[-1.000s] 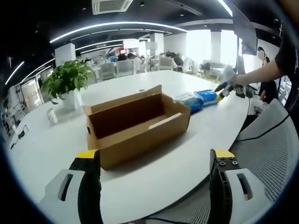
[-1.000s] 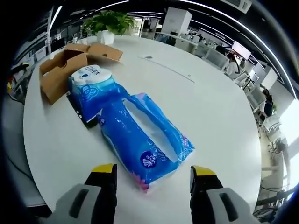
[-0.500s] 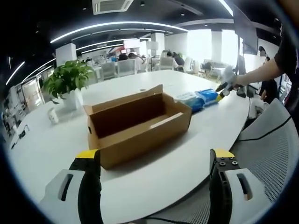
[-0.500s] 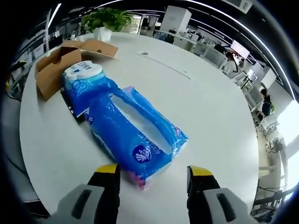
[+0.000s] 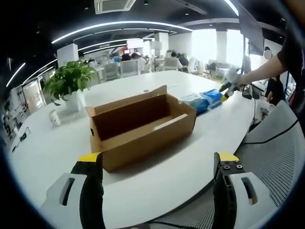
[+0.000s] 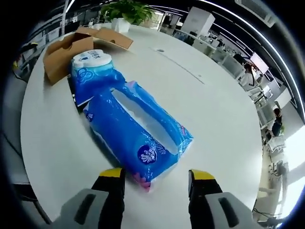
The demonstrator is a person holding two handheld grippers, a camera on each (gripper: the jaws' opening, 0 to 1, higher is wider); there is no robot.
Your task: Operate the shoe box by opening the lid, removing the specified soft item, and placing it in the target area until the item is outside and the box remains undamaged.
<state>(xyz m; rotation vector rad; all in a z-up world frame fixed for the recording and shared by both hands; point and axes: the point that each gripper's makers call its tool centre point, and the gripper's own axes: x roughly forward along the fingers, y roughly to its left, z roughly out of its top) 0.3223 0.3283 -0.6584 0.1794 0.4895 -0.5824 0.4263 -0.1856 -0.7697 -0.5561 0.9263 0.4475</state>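
An open brown cardboard shoe box [image 5: 140, 126] lies on the white table [image 5: 181, 167], its lid flap folded back and its inside bare. My left gripper [image 5: 155, 183] hangs open in front of it, a short way off. Beyond the box lie blue soft packs [image 5: 205, 100], where the right gripper [image 5: 227, 88] shows in a person's hand. In the right gripper view a long blue tissue pack [image 6: 138, 138] lies on the table, its near end between the open right gripper [image 6: 155, 177] jaws. A second blue roll pack [image 6: 90, 71] lies behind it, with the box [image 6: 66, 50] farther back.
A potted green plant [image 5: 69, 83] and a small white cup [image 5: 53, 118] stand at the back left of the table. A mesh chair [image 5: 271, 152] stands at the table's right edge. Office desks and chairs fill the background.
The right gripper has moved closer to the long blue tissue pack, whose near end now lies between the jaws. The left gripper view is nearly unchanged.
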